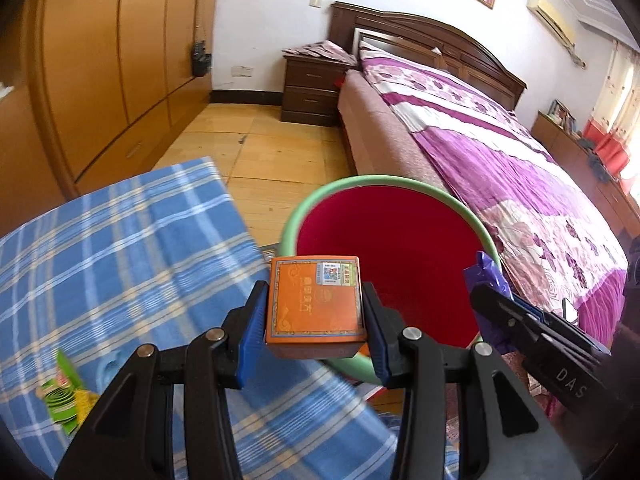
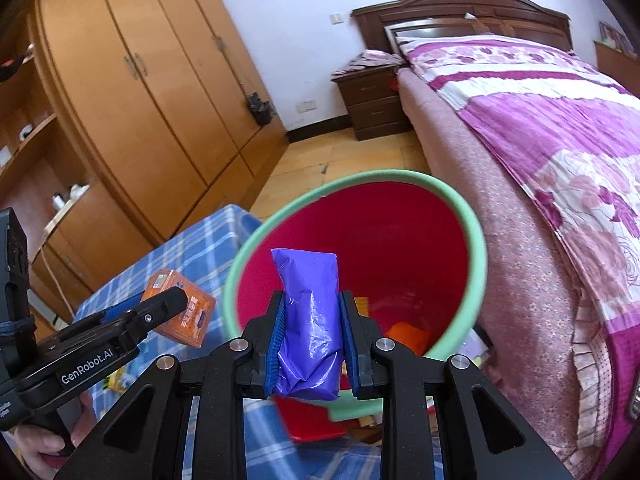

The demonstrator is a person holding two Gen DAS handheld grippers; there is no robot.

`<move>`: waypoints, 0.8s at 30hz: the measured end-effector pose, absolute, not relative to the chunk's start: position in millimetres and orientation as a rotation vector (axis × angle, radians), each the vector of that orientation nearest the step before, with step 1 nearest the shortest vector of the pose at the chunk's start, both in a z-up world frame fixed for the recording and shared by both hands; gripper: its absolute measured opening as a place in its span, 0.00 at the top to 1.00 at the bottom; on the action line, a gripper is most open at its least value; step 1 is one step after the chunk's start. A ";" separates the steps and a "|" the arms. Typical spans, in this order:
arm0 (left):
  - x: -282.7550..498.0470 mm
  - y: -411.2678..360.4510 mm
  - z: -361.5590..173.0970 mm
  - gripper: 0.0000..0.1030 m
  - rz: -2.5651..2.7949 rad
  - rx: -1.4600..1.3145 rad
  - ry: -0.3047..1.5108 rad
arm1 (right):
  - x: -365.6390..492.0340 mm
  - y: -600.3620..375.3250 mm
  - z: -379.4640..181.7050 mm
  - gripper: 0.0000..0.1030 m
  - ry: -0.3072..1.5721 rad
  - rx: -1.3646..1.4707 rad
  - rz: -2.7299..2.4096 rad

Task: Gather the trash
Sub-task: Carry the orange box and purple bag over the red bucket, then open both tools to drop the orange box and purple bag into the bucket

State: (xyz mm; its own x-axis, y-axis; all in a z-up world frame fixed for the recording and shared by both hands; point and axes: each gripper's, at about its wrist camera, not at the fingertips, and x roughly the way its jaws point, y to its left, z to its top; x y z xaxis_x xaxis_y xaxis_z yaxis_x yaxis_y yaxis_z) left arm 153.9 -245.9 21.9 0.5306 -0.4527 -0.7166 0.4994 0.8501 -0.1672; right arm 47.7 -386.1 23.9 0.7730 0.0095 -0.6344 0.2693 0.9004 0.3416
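Observation:
My left gripper (image 1: 315, 312) is shut on an orange box (image 1: 316, 300), held just in front of the near rim of a red bin with a green rim (image 1: 384, 182). My right gripper (image 2: 312, 320) is shut on a crumpled purple plastic packet (image 2: 310, 320), held over the bin's (image 2: 280, 208) near edge. Orange scraps (image 2: 408, 332) lie at the bin's bottom. In the right wrist view the left gripper (image 2: 160, 304) with the orange box (image 2: 188, 316) shows at the left. In the left wrist view the right gripper (image 1: 496, 292) with the purple packet (image 1: 486, 272) shows at the right.
A blue checked cloth (image 1: 120, 248) covers the table, with a green-and-yellow wrapper (image 1: 64, 400) on it. A bed with a purple floral cover (image 1: 500, 160) stands right of the bin. A wooden wardrobe (image 1: 112, 60) and a dark nightstand (image 1: 312, 88) stand beyond, across the wooden floor (image 1: 256, 140).

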 end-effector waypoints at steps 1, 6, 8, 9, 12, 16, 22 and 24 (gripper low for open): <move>154.8 -248.9 20.9 0.56 -0.573 0.065 0.837 | 47.4 -390.4 22.0 0.74 0.680 0.441 -0.153; 161.0 -272.6 10.3 0.56 -0.591 0.098 0.848 | 46.1 -408.0 13.2 0.74 0.690 0.469 -0.176; 161.5 -279.4 7.1 0.56 -0.605 0.106 0.845 | 46.8 -413.4 9.2 0.74 0.697 0.474 -0.182; 161.4 -284.1 5.3 0.56 -0.612 0.116 0.841 | 47.0 -415.9 6.7 0.74 0.700 0.478 -0.184; 162.2 -291.5 2.3 0.56 -0.634 0.129 0.843 | 49.1 -421.1 1.1 0.73 0.707 0.496 -0.179; 164.8 -294.5 1.5 0.56 -0.665 0.116 0.846 | 51.1 -425.9 -4.8 0.71 0.713 0.509 -0.176; 167.7 -293.4 5.5 0.45 -0.656 0.095 0.833 | 51.5 -430.1 -7.9 0.68 0.707 0.533 -0.178; 168.4 -291.7 7.0 0.44 -0.650 0.092 0.830 | 50.2 -430.7 -7.1 0.60 0.701 0.536 -0.181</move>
State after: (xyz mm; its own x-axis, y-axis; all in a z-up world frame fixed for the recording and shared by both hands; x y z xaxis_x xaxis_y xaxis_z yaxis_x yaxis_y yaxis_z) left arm 168.4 -291.7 7.0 0.4939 -0.5005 -0.7110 0.5702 0.8038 -0.1698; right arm 50.2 -430.7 -7.1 0.7548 0.0179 -0.6557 0.3332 0.8506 0.4067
